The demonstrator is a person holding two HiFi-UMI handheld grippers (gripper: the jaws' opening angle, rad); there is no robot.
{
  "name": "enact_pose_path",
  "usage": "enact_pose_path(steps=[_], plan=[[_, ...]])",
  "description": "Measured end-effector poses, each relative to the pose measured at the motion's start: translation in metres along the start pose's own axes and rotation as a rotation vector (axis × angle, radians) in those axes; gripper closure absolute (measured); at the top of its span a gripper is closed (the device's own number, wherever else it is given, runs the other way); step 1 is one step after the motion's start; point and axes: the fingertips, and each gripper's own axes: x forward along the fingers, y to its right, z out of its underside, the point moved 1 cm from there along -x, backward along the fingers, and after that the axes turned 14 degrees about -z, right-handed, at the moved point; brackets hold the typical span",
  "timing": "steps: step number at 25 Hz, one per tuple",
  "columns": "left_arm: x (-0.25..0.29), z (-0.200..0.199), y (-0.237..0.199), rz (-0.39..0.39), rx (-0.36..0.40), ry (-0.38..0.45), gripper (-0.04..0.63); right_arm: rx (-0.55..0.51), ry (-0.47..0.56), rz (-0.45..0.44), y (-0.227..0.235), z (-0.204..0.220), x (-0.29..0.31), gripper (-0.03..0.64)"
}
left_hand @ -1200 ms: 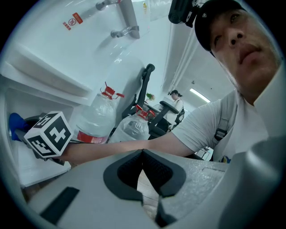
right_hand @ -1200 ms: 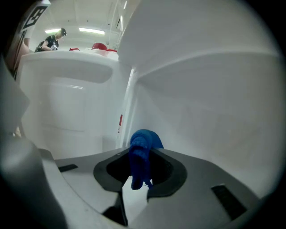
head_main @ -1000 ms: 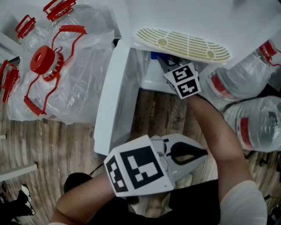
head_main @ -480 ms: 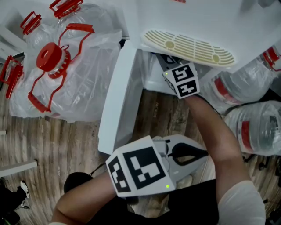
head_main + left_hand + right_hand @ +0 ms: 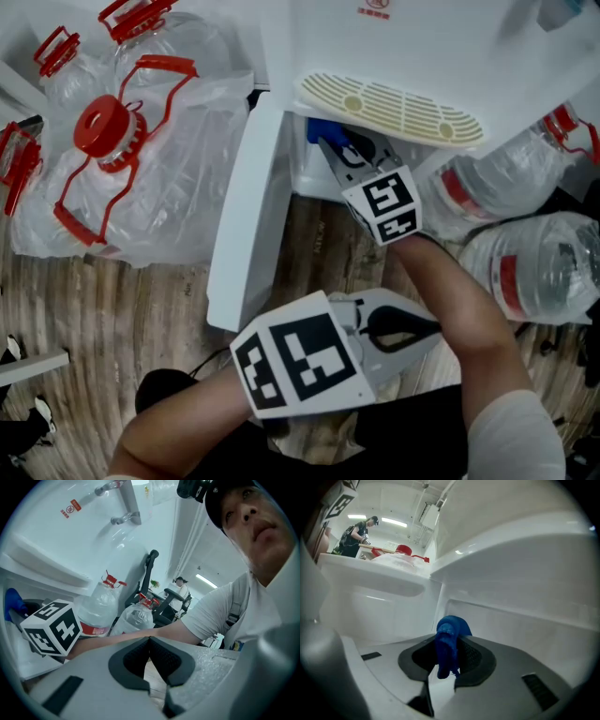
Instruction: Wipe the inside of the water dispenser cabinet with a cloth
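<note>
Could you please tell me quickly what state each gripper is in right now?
Left gripper: closed, holding nothing.
Right gripper: closed on the blue cloth.

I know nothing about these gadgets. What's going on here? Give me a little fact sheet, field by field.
Place: white water dispenser cabinet, standing on a wood-pattern floor
Cabinet door: open
Right gripper: shut on blue cloth, reaching inside the cabinet
Left gripper: shut, nothing in it, held near the person's body
Nearby: full water bottles at right, red-capped bottles in a plastic bag at left
</note>
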Motion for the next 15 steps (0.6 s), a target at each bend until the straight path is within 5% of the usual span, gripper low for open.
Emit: enact_pose_path(steps=[4,15], plan=[[0.0,-0.007,0.004,0.019,0.007,0.018,0.592,0.049,-0.009,0.096,0.013,0.013,-0.015,0.532],[-0.014,-0.014,0.006,0.022,0.016,0.042,0.592,0.427,-0.148,0.576,0.095,0.078,-0.073,0.532]])
